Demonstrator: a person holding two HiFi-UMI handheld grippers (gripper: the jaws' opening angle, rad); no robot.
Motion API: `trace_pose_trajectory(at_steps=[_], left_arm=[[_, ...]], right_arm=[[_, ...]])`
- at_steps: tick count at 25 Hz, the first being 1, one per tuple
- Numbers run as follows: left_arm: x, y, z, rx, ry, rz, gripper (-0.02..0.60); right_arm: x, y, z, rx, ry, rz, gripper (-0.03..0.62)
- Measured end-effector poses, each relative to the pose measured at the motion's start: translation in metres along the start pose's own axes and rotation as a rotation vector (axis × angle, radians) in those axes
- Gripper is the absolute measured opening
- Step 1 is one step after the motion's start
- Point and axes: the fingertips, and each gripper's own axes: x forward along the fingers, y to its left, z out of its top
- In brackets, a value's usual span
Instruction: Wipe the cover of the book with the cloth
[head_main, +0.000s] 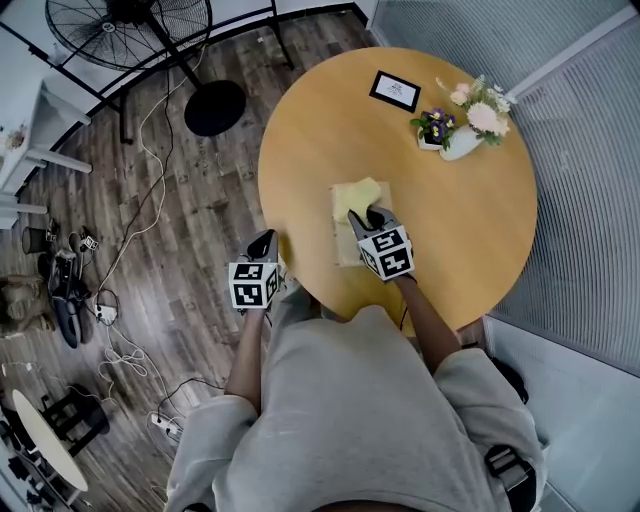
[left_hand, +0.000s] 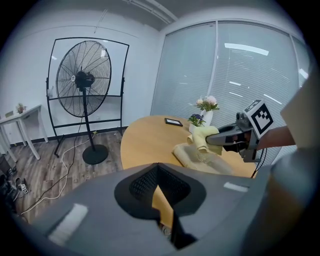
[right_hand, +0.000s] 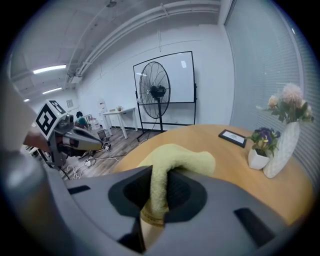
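Observation:
A pale beige book (head_main: 350, 243) lies flat on the round wooden table (head_main: 470, 220), near its front edge. A yellow cloth (head_main: 357, 194) rests bunched on the book's far end, and my right gripper (head_main: 373, 216) is shut on it from above. In the right gripper view the cloth (right_hand: 172, 162) runs down between the jaws of the right gripper (right_hand: 154, 202). The left gripper view shows the book (left_hand: 200, 157), the cloth (left_hand: 201, 136) and the right gripper (left_hand: 222, 140) off to the right. My left gripper (head_main: 265, 243) hangs shut and empty at the table's left edge, clear of the book.
At the table's far side stand a white vase of flowers (head_main: 472, 122), a small pot of purple flowers (head_main: 433, 128) and a framed card (head_main: 395, 90). A floor fan (head_main: 130, 30) and loose cables (head_main: 150, 150) are on the wooden floor to the left.

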Motion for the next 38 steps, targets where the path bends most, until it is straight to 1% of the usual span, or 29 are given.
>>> trace_pose_trajectory(at_steps=[5,18,31,38], left_arm=[[-0.004,0.006,-0.003,-0.007,0.003,0.012,0.006],[-0.002,0.008,-0.006,-0.022,0.006,0.017,0.006],[0.003,0.005,-0.005,-0.022,0.009,0.009,0.006],[0.005,0.001,-0.004,-0.011,0.013,-0.004,0.006]], right_arm=[[0.013,0.009,-0.012,0.008,0.038,0.031,0.060],[0.033,0.010,-0.054,0.064,0.144,0.052,0.060],[0.031,0.006,-0.059,0.076,0.151,0.059,0.060],[0.023,-0.004,-0.063,0.084,0.151,0.040,0.060]])
